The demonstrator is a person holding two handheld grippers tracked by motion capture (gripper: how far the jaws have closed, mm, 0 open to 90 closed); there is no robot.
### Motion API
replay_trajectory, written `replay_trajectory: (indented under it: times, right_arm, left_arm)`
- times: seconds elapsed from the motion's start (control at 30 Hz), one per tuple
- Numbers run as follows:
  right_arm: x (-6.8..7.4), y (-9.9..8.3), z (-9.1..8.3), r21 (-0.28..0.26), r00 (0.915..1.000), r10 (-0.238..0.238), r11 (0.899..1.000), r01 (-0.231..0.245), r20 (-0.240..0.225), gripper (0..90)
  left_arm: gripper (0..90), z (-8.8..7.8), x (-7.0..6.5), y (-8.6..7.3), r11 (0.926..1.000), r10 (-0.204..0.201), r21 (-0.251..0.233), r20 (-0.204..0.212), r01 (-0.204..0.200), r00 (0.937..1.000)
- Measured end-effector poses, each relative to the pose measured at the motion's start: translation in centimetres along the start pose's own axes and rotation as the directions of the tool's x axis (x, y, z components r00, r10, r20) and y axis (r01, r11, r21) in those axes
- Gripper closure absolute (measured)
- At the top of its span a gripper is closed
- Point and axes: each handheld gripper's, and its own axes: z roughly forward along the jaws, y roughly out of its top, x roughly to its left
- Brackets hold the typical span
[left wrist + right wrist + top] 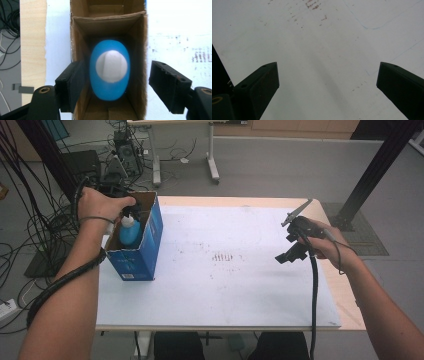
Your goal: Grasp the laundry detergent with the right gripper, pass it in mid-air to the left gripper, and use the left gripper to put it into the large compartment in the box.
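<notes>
Your table (320, 210) had that stained white sheet (240, 280) over it, with the blue cardboard box (142, 250) standing on its left edge.

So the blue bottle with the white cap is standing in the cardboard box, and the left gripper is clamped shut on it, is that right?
Not quite. The blue bottle does stand in the cardboard box, but the left gripper is open: the left gripper view shows both jaws apart from the bottle, with gaps either side.

The high view looks forward and down over the desk (225, 285). The left gripper view peers straight down, close, into the box (82, 25), shared with it. The right gripper view faces bare desk closely.
</notes>
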Motion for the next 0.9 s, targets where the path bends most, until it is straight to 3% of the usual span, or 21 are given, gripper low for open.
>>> replay_trajectory:
  times: [0.4, 0.6, 0.77, 0.9]
  right_arm:
    - [0.2, 0.0, -0.1, 0.008, 1.0000, -0.004, 1.000, 0.004, 0.004, 3.9]
    - [0.4, -0.1, -0.5, 0.004, 1.0000, -0.006, 1.000, 0.006, 0.001, 3.8]
    - [0.3, -0.2, -0.3, 0.012, 1.0000, -0.003, 1.000, 0.003, 0.001, 3.8]
    - [0.4, -0.4, -0.2, 0.019, 1.0000, 0.003, 1.000, -0.003, -0.002, 3.9]
  left_arm:
    - [12.9, -3.3, -2.2, -0.6, 0.9973, 0.050, -0.055, 0.011, -0.049, 0.9987]
    - [7.6, -4.5, -3.5, -1.1, 0.9931, 0.071, -0.098, 0.059, -0.065, 0.9957]
    - [7.3, -4.9, -5.3, -1.9, 0.9887, 0.116, -0.107, 0.104, -0.105, 0.9878]
    - [6.1, -4.4, -7.5, -2.8, 0.9824, 0.160, -0.120, 0.148, -0.143, 0.9760]
